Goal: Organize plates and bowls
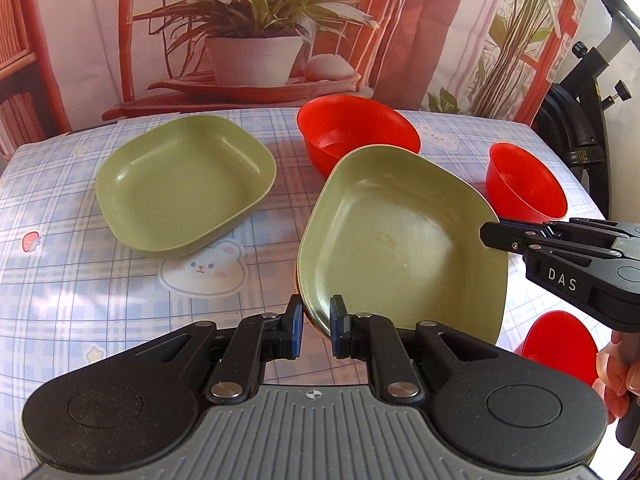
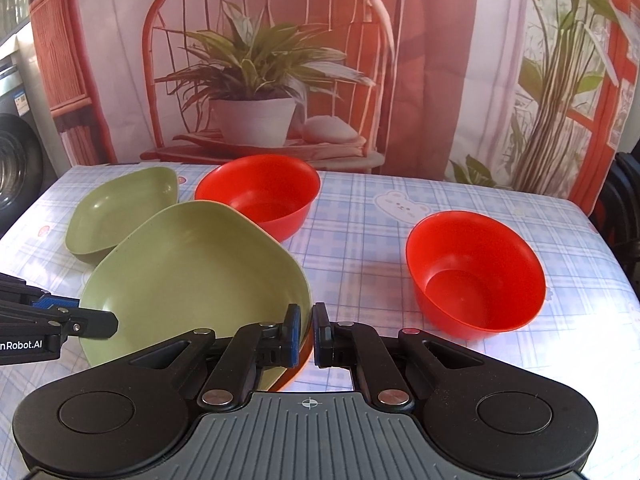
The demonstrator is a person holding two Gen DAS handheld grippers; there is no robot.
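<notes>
A square green plate (image 1: 400, 240) (image 2: 192, 272) hangs over the table between both grippers. My left gripper (image 1: 316, 320) (image 2: 114, 324) is shut on its near left rim. My right gripper (image 1: 486, 236) (image 2: 306, 326) is shut on the opposite rim. A second green plate (image 1: 184, 184) (image 2: 120, 208) lies flat on the cloth to the left. One red bowl (image 1: 356, 128) (image 2: 260, 196) stands behind the held plate, another red bowl (image 1: 524, 184) (image 2: 476, 276) to the right. A third red piece (image 1: 560, 344) shows below the right gripper, mostly hidden.
The table carries a blue checked cloth (image 1: 80, 280) (image 2: 360, 232) with bear prints. A printed backdrop (image 2: 260, 80) of a plant and chair hangs right behind the far edge. Black metal equipment (image 1: 580, 80) stands off the right side. A hand (image 1: 616, 380) grips the right tool.
</notes>
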